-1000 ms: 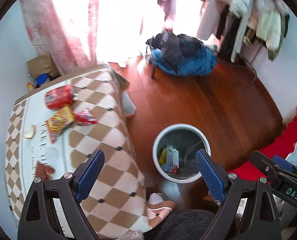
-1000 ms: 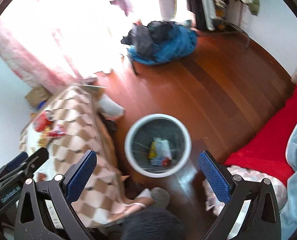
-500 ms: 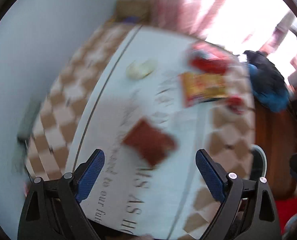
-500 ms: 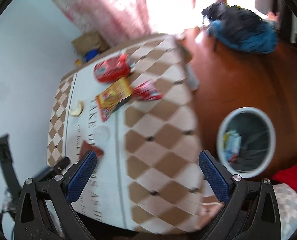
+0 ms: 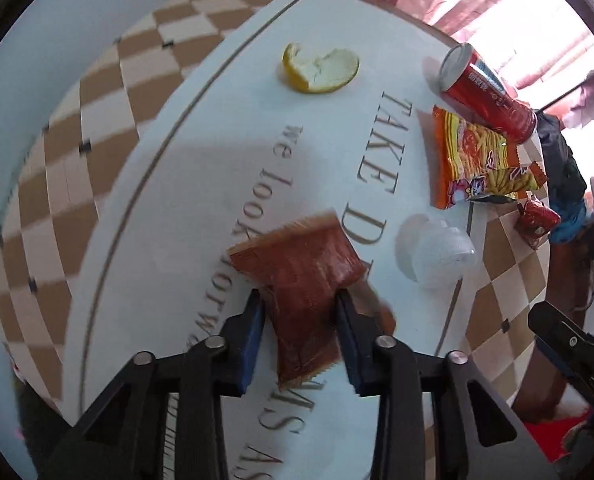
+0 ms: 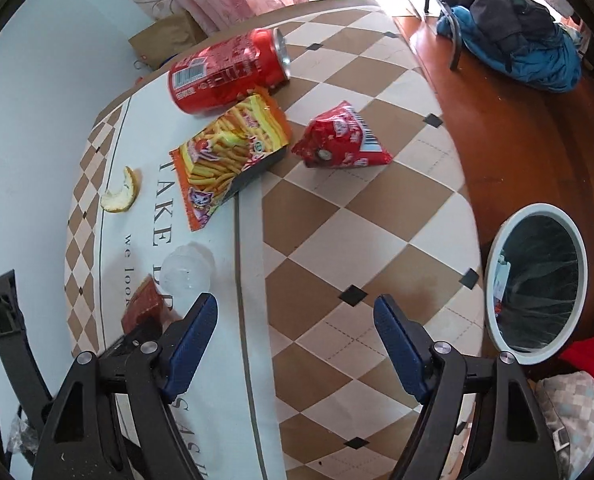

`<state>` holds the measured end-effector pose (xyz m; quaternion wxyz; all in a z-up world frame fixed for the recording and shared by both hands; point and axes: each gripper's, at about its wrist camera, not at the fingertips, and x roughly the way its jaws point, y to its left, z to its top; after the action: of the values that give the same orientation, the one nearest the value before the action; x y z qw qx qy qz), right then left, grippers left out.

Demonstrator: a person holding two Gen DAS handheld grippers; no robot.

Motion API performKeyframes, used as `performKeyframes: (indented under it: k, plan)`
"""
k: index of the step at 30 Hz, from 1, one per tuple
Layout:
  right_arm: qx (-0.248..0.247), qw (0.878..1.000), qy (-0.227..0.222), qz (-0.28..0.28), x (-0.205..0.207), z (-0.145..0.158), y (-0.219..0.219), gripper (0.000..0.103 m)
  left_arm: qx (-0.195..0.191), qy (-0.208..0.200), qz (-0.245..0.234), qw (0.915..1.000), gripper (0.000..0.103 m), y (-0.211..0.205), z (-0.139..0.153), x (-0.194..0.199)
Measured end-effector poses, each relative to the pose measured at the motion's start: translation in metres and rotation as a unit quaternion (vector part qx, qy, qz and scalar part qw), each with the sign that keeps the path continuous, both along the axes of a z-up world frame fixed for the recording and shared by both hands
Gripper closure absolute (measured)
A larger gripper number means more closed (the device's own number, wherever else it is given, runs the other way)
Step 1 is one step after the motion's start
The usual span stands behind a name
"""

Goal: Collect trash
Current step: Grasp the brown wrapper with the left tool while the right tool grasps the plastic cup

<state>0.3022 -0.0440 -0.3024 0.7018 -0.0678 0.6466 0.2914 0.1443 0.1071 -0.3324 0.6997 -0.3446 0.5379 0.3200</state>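
The left gripper (image 5: pixel 299 312) has its fingers pressed against both sides of a brown wrapper (image 5: pixel 301 276) lying on the lettered white surface (image 5: pixel 201 184), just beside a clear plastic cup (image 5: pixel 437 252). The right gripper (image 6: pixel 295 334) hovers over the checkered cloth with its fingers wide apart and empty. Farther off lie an orange peel (image 5: pixel 321 70), a red can (image 6: pixel 229 70), a fries packet (image 6: pixel 229 156) and a red packet (image 6: pixel 339 142); the white bin (image 6: pixel 537 280) stands on the floor.

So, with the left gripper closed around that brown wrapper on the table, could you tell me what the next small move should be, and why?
Probably lift the left gripper straight up. Its jaws already pinch the brown wrapper, which lies on the tablecloth next to the clear plastic cup. Rising first should clear the cup before carrying the wrapper to the white bin on the floor beside the table.
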Motion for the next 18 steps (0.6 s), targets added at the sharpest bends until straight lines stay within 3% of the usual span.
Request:
performKeyframes:
  k: [5,8,14,16,17,18]
  plan:
    - [0.037,0.999,0.020,0.014,-0.009,-0.004,0.024,0.021,0.074,0.022,-0.039,0.9963,0.080,0.015,0.013,-0.014]
    - [0.042,0.998,0.026,0.025,-0.017,-0.010,0.046,0.021,0.132,0.047,-0.063,0.9881,0.080,0.026,0.019,-0.024]
    - [0.031,0.998,0.020,0.042,-0.032,-0.023,0.088,0.021,0.149,0.066,-0.074,0.9839,0.080,0.046,0.014,-0.038]
    - [0.021,0.999,0.011,0.048,-0.035,-0.026,0.099,0.029,0.150,0.067,-0.074,0.9835,0.080,0.048,0.013,-0.039]
    - [0.017,0.999,0.008,0.050,-0.036,-0.027,0.102,0.041,0.151,0.066,-0.075,0.9835,0.080,0.049,0.013,-0.038]
    - [0.010,0.999,0.004,0.054,-0.037,-0.029,0.105,0.045,0.152,0.066,-0.075,0.9833,0.080,0.048,0.013,-0.037]
